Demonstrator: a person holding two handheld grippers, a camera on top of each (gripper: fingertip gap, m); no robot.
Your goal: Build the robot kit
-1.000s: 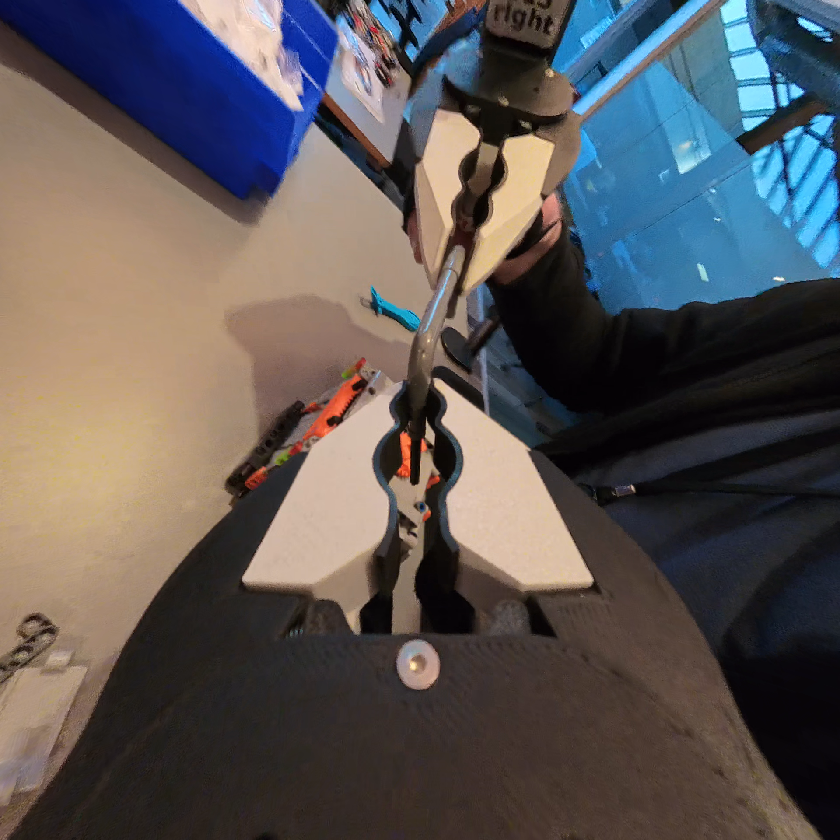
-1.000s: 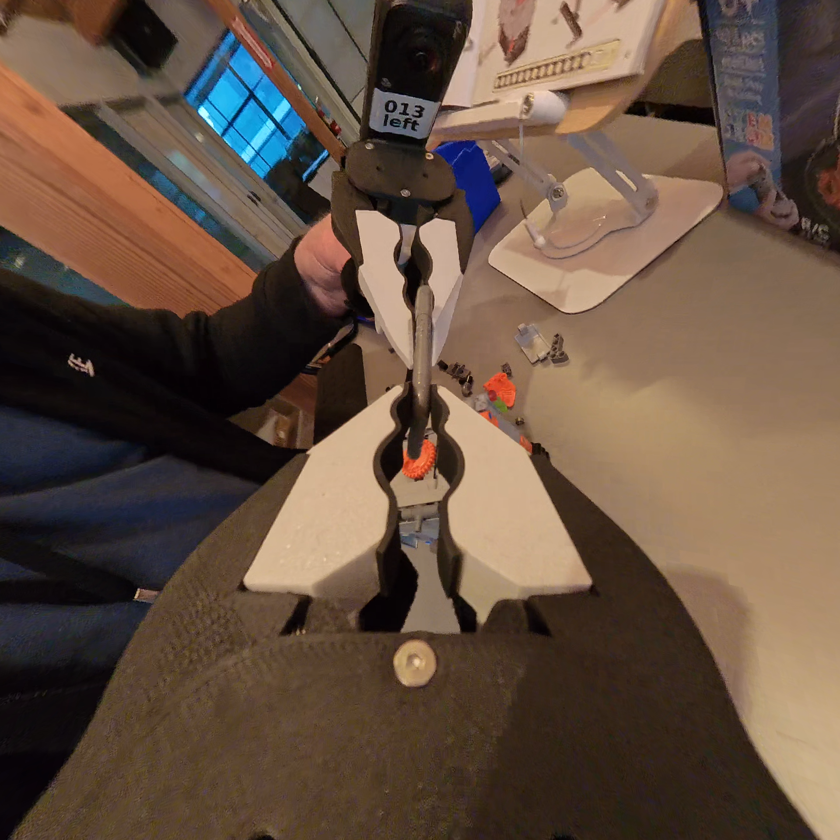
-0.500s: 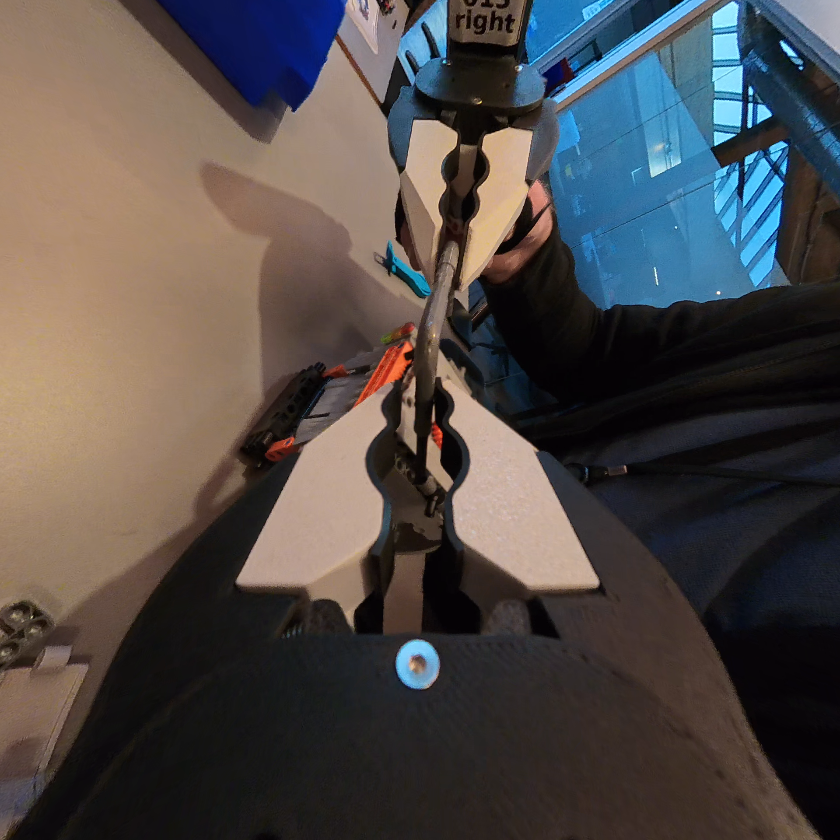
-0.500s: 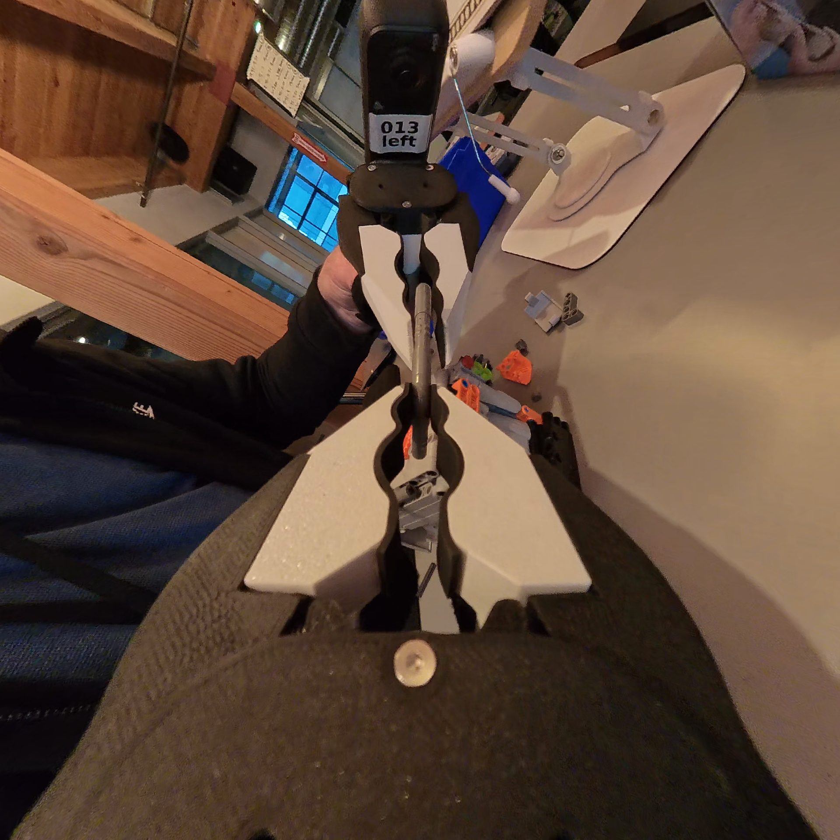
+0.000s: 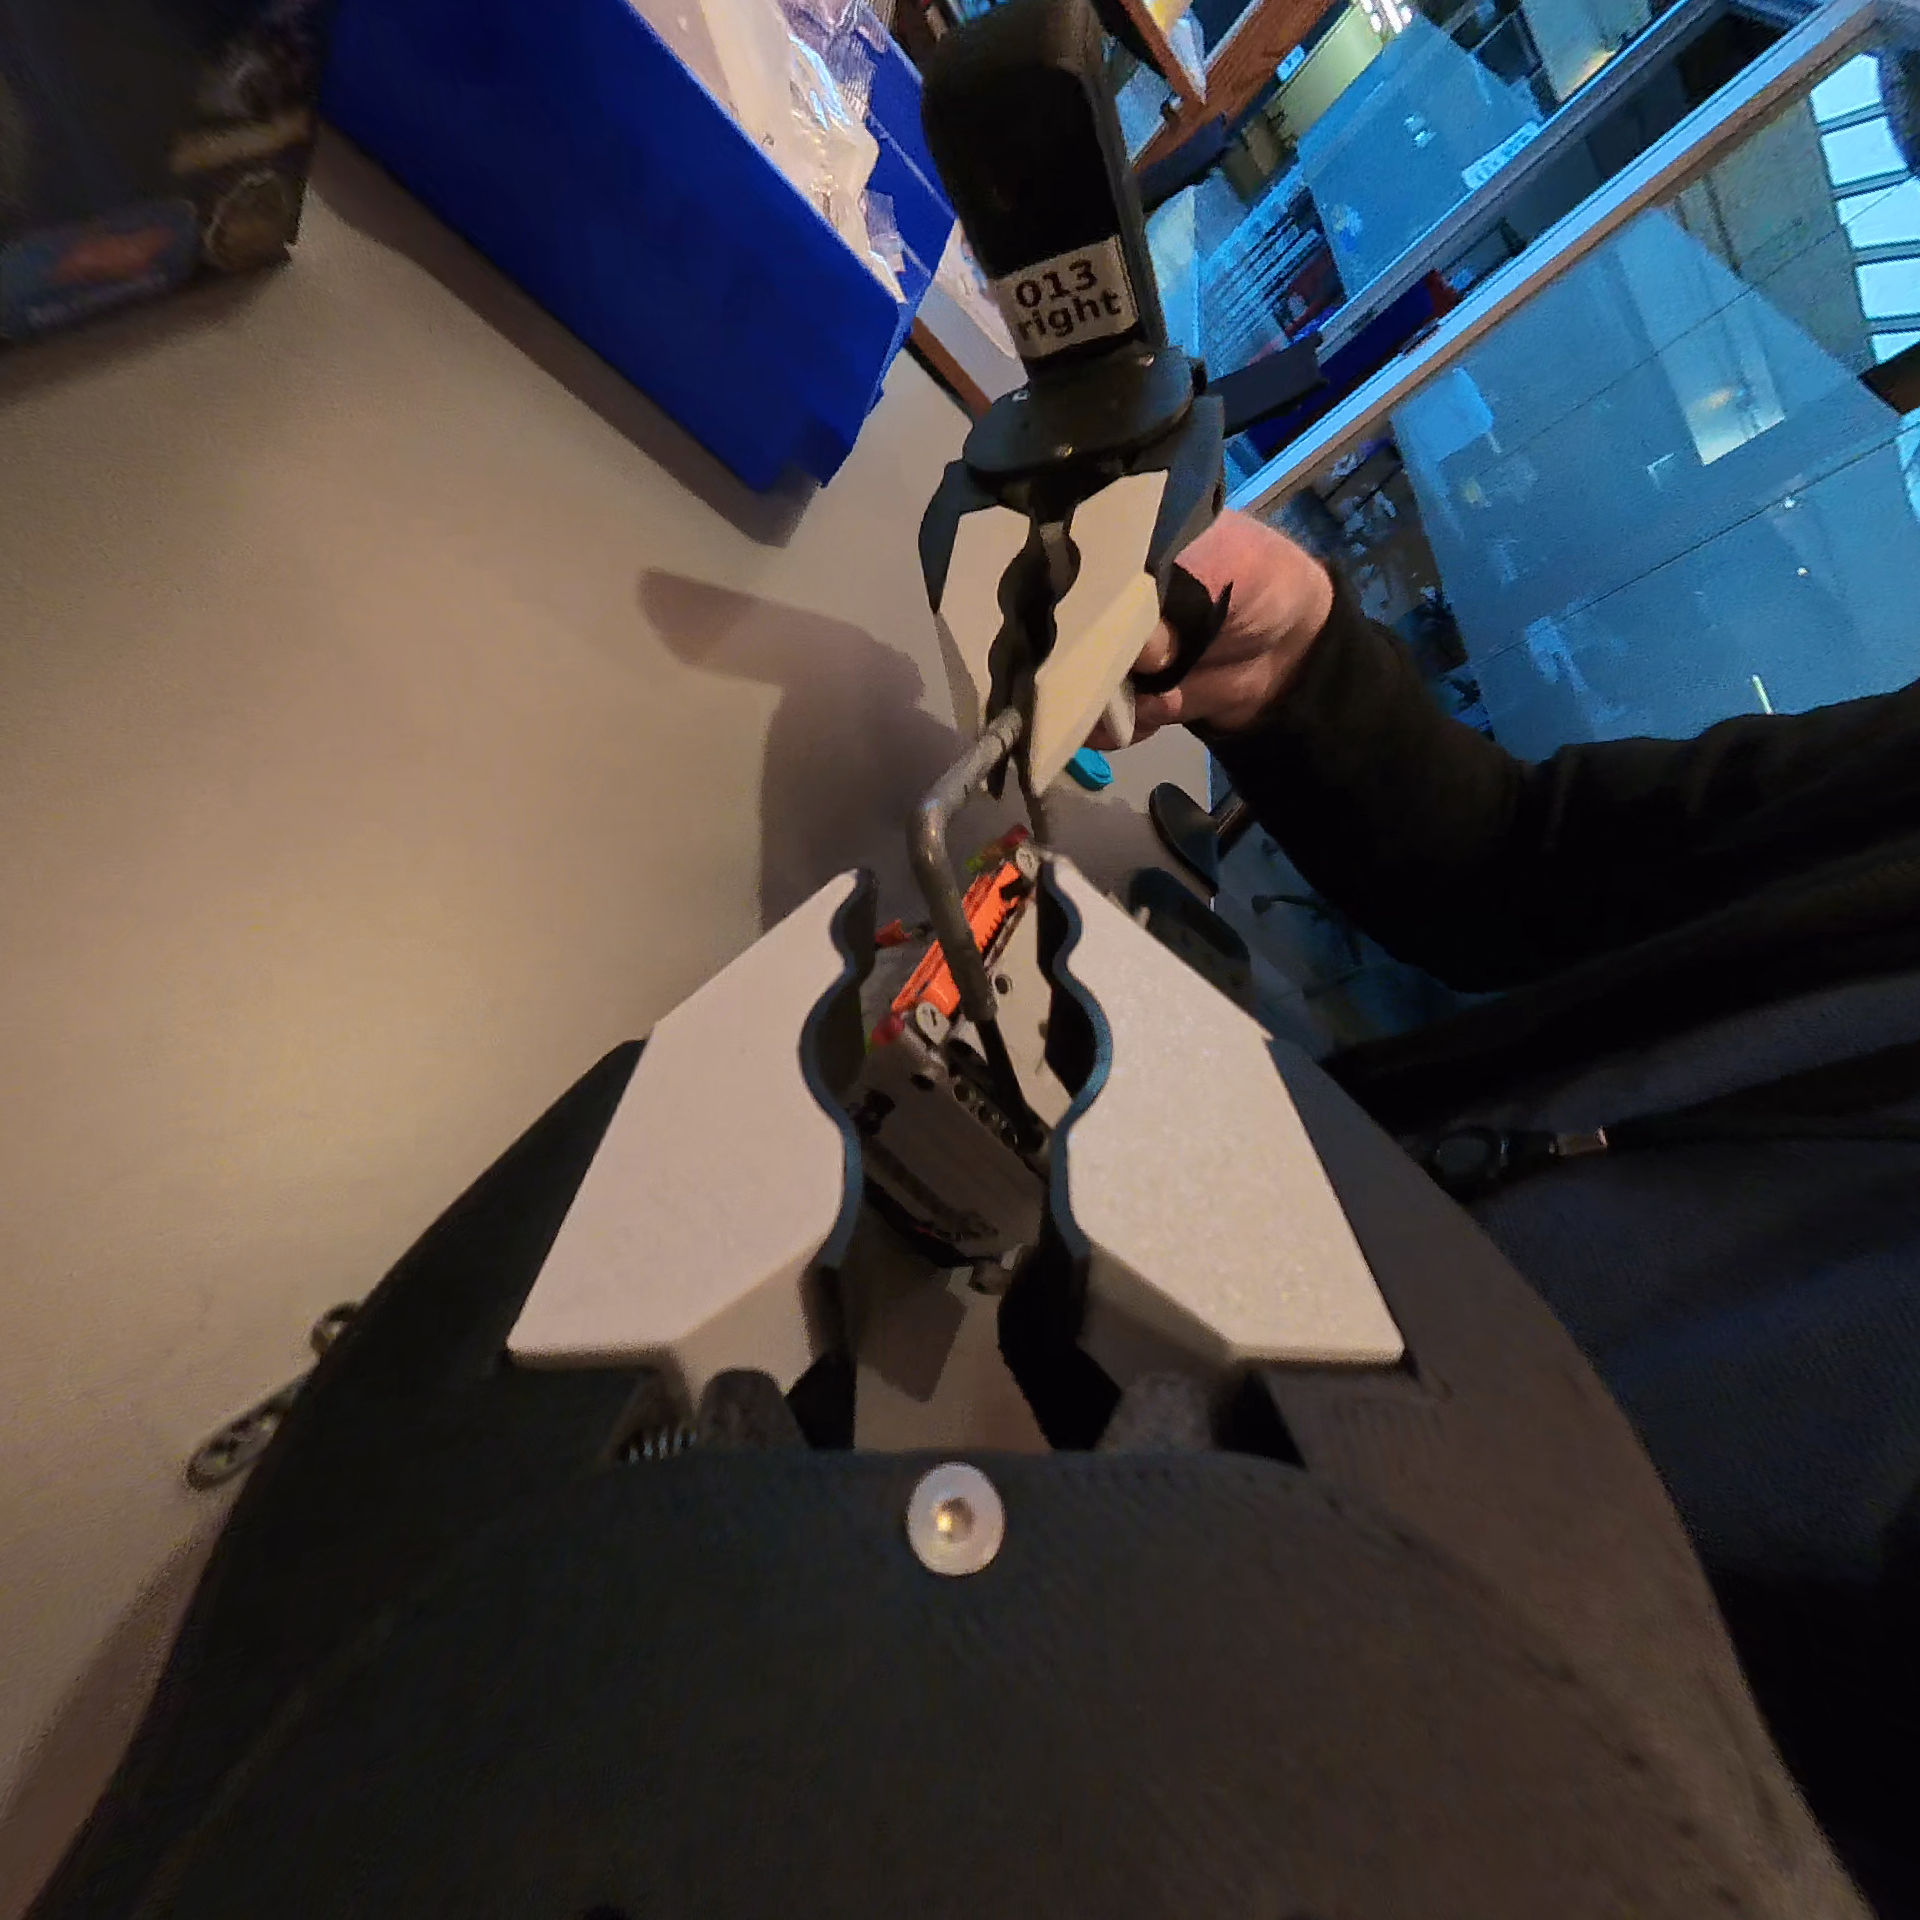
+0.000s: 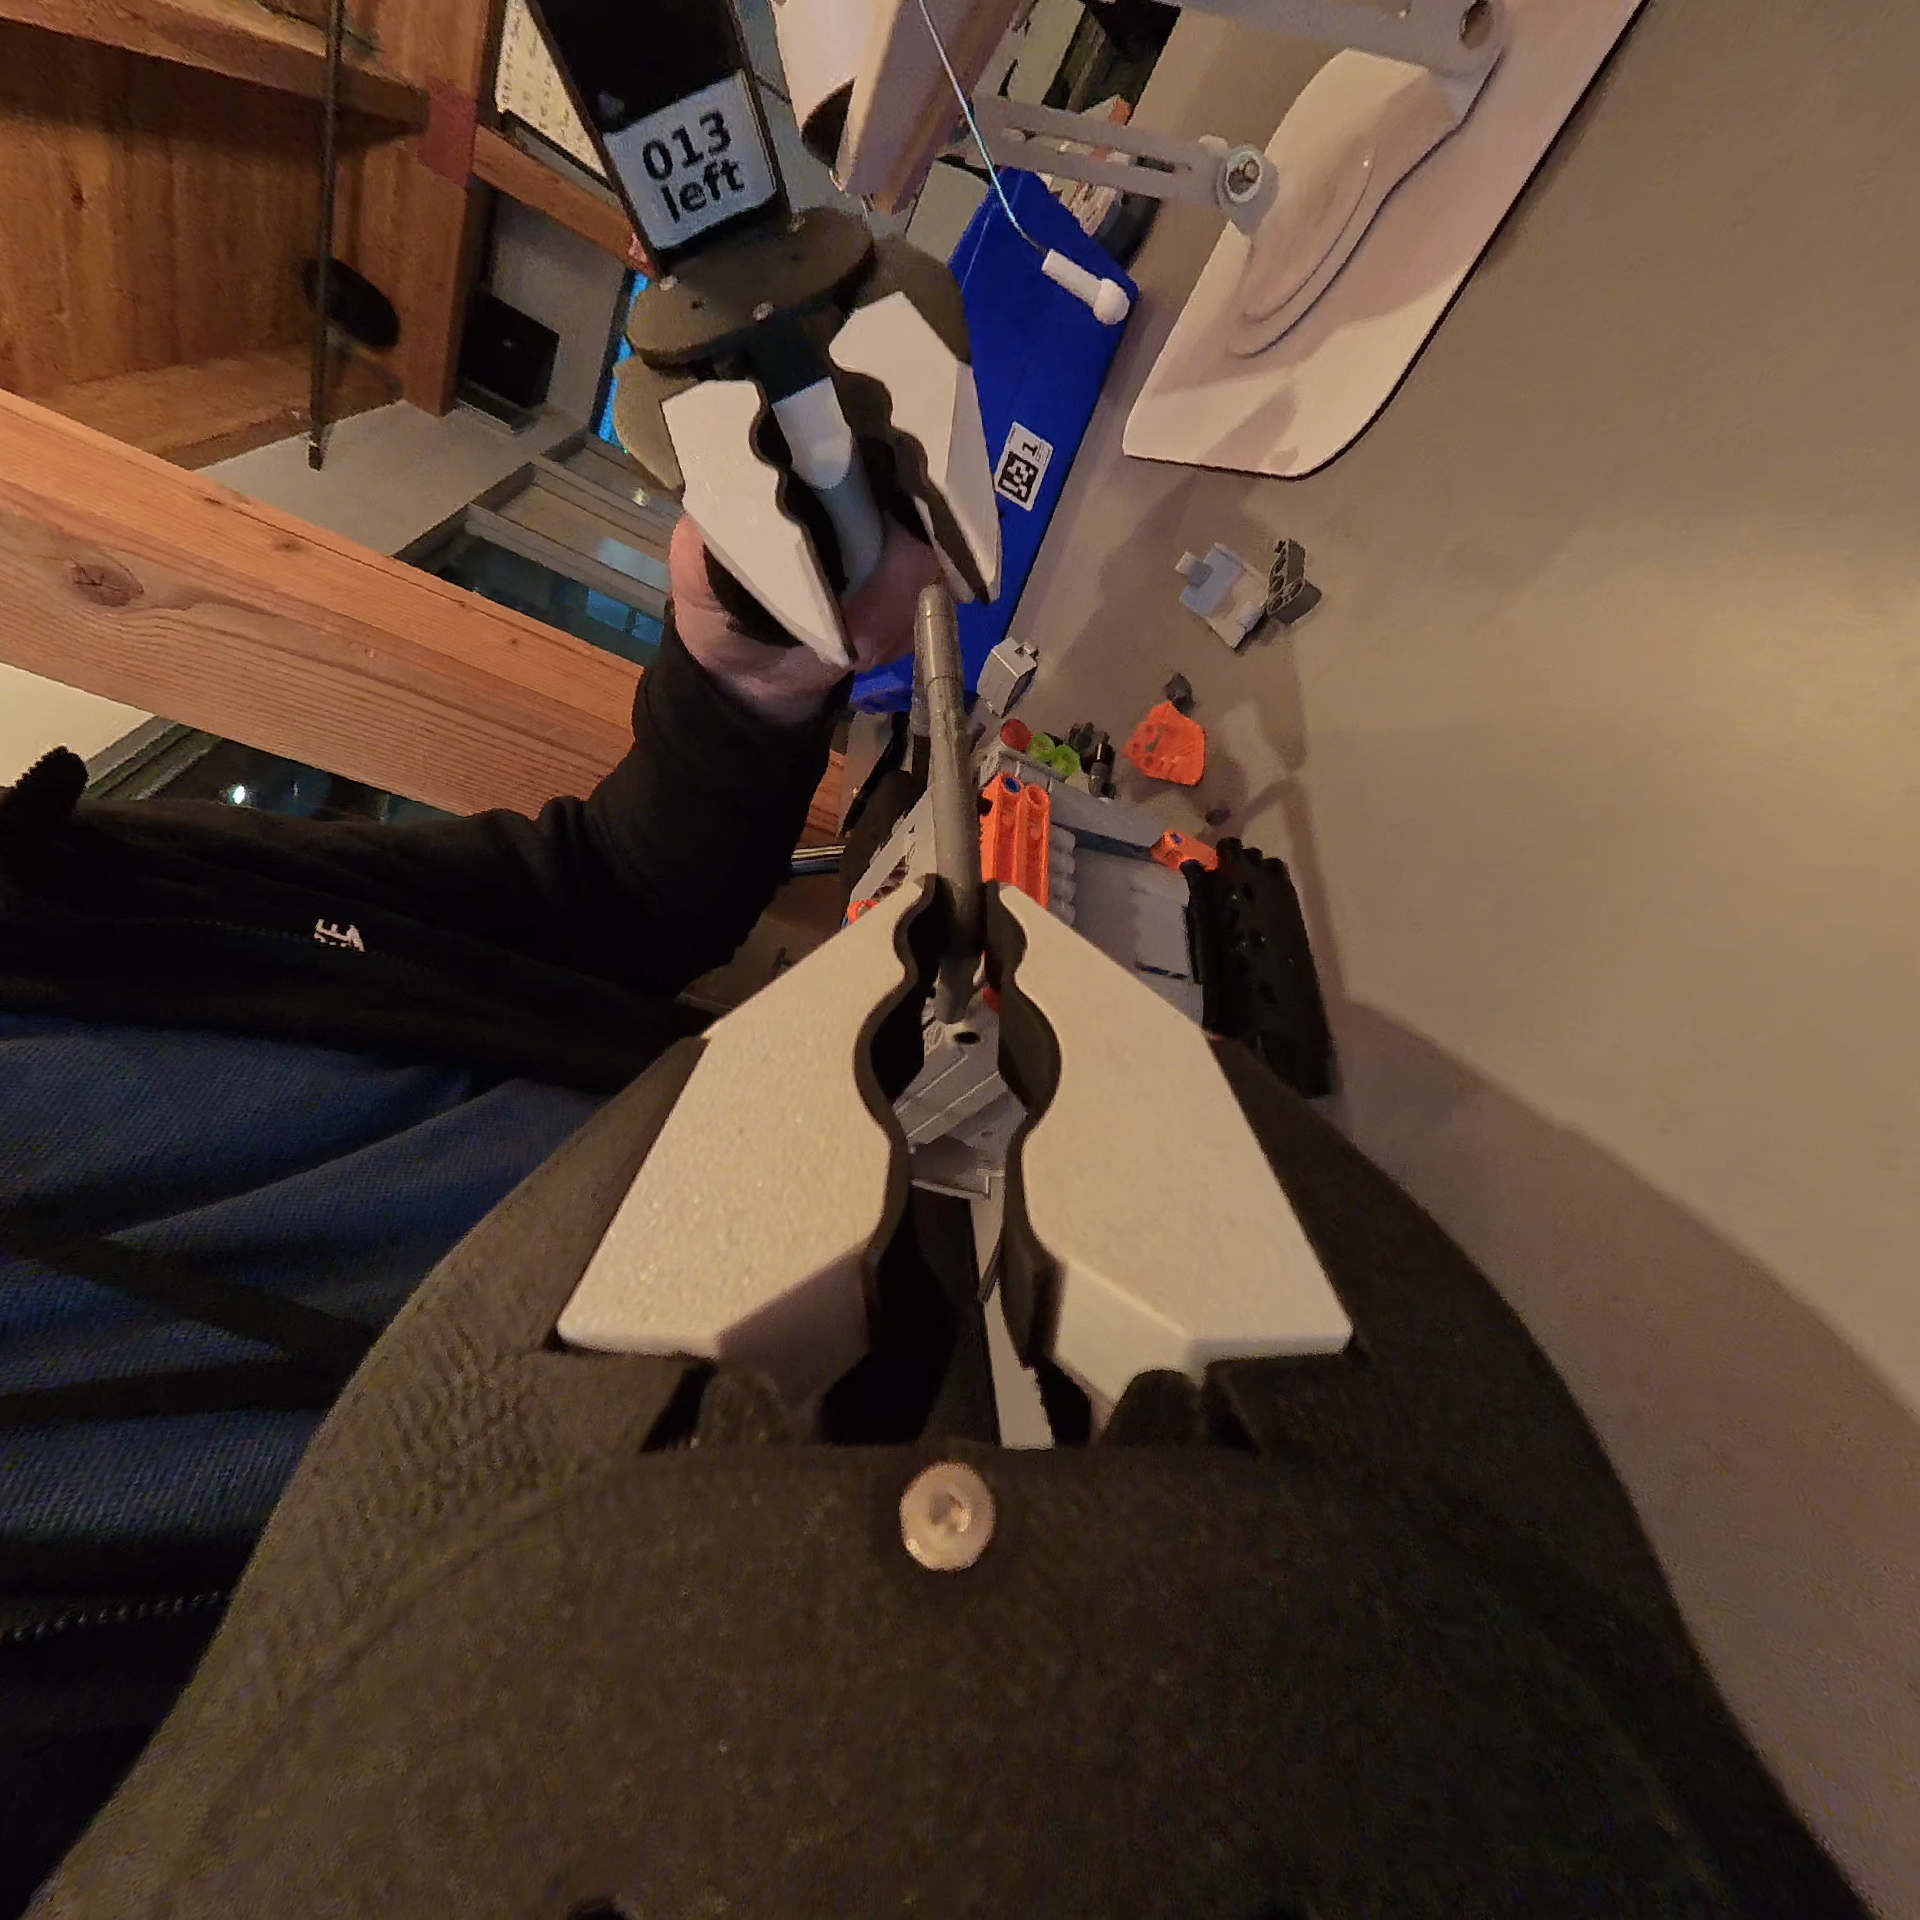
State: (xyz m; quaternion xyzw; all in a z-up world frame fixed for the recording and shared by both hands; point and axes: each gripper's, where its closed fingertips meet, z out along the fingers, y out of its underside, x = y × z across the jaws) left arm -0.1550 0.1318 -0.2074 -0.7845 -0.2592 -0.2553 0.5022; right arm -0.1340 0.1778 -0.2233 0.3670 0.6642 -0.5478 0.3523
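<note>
Our right gripper (image 6: 954,914) clamps a bent metal rod (image 6: 948,800); our left gripper (image 5: 951,883) stands open around it.

Only our right view shows a white stand (image 6: 1299,312); both grippers carry white labels.

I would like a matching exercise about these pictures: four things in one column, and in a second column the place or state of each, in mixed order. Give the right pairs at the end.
Things
1. left gripper
2. right gripper
3. blue bin
4. loose orange piece

Places or states
A. shut on the bent grey rod
B. lying on the table, near the grey-and-orange model
C. open, fingers apart
D. standing on the table, farther off than the model

Pairs: 1-C, 2-A, 3-D, 4-B
</note>
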